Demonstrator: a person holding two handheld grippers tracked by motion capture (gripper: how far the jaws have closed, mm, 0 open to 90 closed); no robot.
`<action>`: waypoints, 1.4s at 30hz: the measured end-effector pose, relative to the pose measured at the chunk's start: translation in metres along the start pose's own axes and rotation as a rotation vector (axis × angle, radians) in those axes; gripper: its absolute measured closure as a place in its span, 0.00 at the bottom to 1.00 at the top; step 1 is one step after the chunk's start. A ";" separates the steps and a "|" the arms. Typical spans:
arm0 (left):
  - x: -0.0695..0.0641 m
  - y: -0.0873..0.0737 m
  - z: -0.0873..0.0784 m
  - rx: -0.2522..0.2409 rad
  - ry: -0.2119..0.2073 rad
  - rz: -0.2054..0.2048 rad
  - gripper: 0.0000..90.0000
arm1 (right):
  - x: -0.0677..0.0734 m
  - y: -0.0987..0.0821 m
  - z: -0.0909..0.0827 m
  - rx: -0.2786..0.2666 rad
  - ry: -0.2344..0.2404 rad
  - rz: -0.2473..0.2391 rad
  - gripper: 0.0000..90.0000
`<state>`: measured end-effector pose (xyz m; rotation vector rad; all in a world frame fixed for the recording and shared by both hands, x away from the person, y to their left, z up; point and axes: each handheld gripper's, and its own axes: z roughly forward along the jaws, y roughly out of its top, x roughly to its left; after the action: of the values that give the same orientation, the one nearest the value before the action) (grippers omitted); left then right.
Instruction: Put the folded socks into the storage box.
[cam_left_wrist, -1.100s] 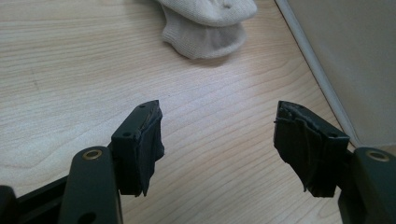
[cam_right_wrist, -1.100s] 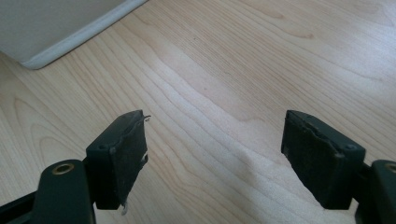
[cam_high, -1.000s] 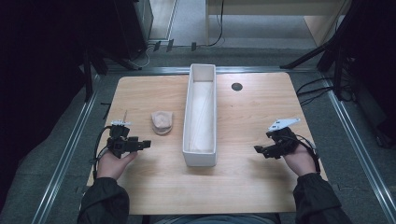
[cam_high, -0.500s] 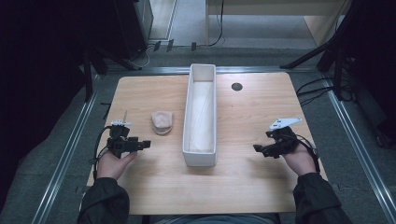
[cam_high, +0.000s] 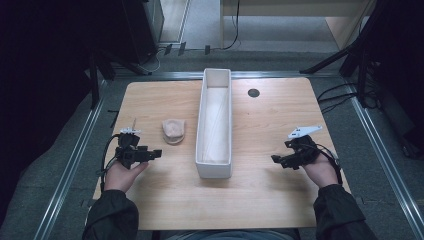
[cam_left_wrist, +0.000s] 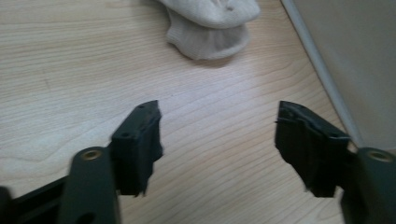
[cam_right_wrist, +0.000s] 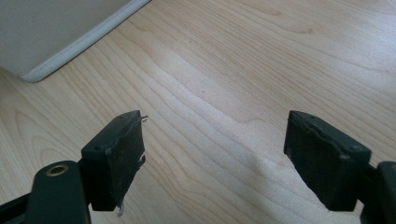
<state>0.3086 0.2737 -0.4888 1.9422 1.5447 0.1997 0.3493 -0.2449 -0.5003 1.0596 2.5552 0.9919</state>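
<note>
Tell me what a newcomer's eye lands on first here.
First the long white bin, standing lengthwise down the middle of the wooden table. Next the pale rolled sock lying just left of it. Then the left gripper and right gripper, flanking the bin's near end, jaws open and empty.

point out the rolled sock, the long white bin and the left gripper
rolled sock (cam_high: 173, 131), high view, middle of the bundle
long white bin (cam_high: 200, 125), high view, top of its left long wall
left gripper (cam_left_wrist: 218, 133), left gripper view, midway between its open jaws, over bare wood
</note>
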 end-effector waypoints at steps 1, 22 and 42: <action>-0.001 0.001 0.001 0.003 -0.004 -0.004 0.38 | 0.000 0.000 0.000 0.001 0.000 0.001 0.23; -0.015 0.031 0.017 0.015 0.008 0.018 0.38 | -0.001 -0.006 -0.004 -0.014 -0.006 0.018 0.23; -0.013 0.068 0.036 0.081 0.050 -0.012 0.41 | 0.001 -0.008 -0.001 0.012 0.002 0.019 0.23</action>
<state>0.3778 0.2403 -0.4758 2.0041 1.6197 0.1846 0.3439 -0.2489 -0.5048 1.0880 2.5605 0.9845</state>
